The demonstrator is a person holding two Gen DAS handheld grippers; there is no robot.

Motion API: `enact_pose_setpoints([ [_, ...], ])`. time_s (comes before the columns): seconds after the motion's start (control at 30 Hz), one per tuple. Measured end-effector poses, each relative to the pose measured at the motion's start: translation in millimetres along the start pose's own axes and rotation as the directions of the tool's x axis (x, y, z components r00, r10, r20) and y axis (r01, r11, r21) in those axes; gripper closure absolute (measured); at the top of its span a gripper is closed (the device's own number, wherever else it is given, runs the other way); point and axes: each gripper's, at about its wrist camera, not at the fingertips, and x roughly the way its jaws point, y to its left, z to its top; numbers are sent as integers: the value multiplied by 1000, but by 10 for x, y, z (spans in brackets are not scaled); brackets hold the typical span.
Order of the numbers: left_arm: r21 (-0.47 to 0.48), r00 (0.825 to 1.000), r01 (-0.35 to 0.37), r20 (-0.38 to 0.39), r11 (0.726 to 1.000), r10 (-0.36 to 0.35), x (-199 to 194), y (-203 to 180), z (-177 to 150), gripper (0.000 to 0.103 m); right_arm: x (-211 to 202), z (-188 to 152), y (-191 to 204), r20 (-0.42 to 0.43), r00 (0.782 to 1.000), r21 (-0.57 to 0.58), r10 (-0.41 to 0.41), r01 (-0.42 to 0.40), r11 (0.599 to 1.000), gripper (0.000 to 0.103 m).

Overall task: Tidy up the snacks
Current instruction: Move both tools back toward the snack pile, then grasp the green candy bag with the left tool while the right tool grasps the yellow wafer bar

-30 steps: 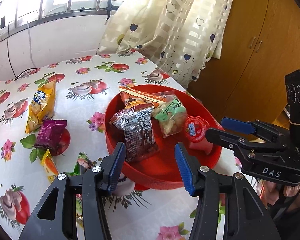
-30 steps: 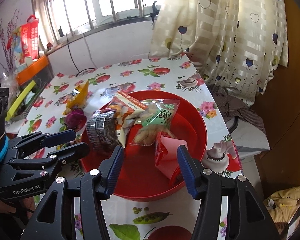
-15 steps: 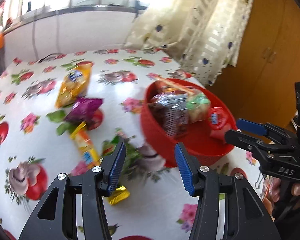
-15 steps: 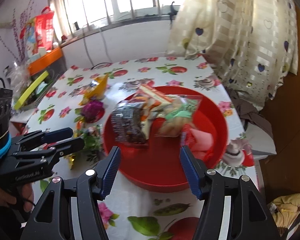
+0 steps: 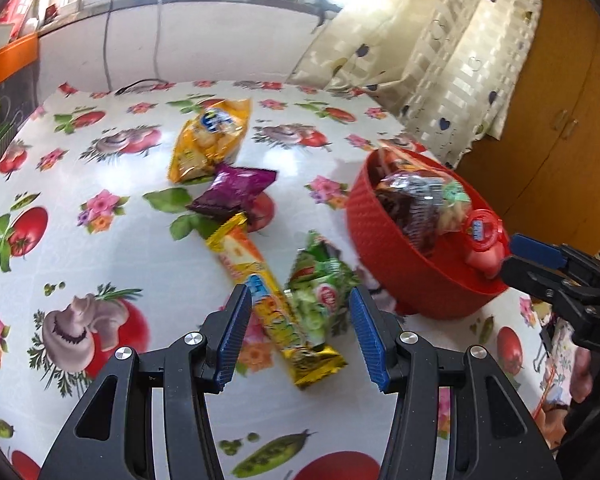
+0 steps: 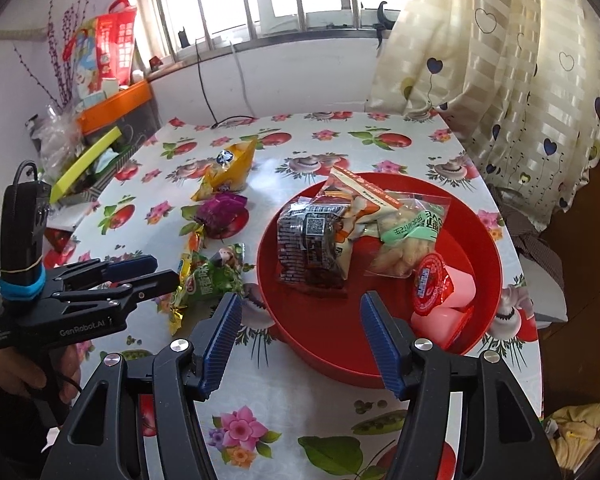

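A red bowl (image 6: 488,240) (image 5: 384,256) holds a dark packet (image 6: 308,240), a green-labelled clear packet (image 6: 412,236) and red-lidded jelly cups (image 6: 434,282). On the table lie a green packet (image 5: 320,292) (image 6: 212,276), a long yellow packet (image 5: 268,300), a purple packet (image 5: 232,192) and a yellow chip bag (image 5: 208,136). My left gripper (image 5: 300,336) is open and empty, just above the green and long yellow packets. My right gripper (image 6: 302,340) is open and empty over the bowl's near rim.
The table has a flowered oilcloth (image 5: 80,264). A curtain (image 6: 520,60) hangs at the right and a wooden cabinet (image 5: 560,100) stands behind it. An orange tray and clutter (image 6: 100,120) sit at the far left, with a cable (image 6: 220,112) on the wall.
My left gripper has swung left from over the bowl to the loose packets on the table. My right gripper has drawn back slightly and stays open over the bowl.
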Motion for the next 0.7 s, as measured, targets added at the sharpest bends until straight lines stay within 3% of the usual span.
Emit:
enact_pose_setpoints([
  [0.4,-135,997,-75,-36,988,70,228,273,89,51,77,31,158,-19,1000,-39,13,-14,999,43],
  [0.53,-32,1000,-7,16,999,7,100,73,107,51,81,33,158,-19,1000,-33,8,-9,999,43],
  [0.7,99,1000,22,-13,995,-21,245,-114,147,51,82,42,146,-18,1000,-31,6,-7,1000,43],
])
